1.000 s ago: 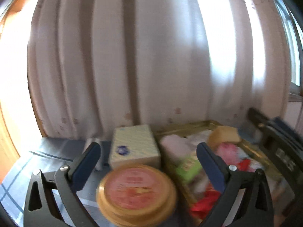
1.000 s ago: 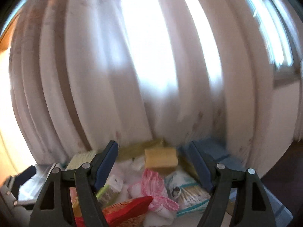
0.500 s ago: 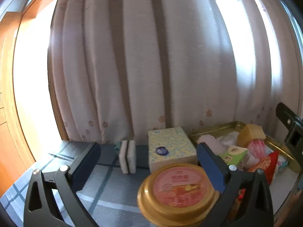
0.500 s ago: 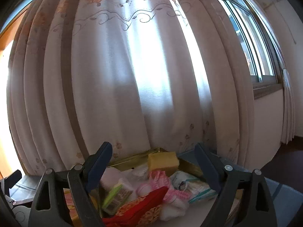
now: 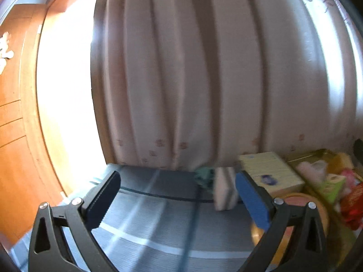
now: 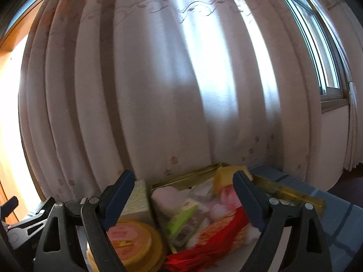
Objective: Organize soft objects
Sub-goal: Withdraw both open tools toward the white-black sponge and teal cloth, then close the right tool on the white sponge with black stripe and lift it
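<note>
One sponge (image 5: 224,189), one tissue box (image 5: 270,173), one tin (image 6: 133,238), perhaps one tray (image 6: 292,191).

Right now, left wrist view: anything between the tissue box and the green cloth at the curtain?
Yes: the white sponge, standing on edge between the tissue box and green cloth. Left wrist view only.

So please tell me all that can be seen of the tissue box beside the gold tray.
The tissue box is a rectangular carton, pale yellow-green with a fine pattern and a small blue mark on its near face. It stands on the blue-grey tablecloth, close before the curtain. A white sponge stands at its left, the gold tray at its right, and the round gold-rimmed tin in front. Whether they touch it is unclear. Nothing grips it.
</note>
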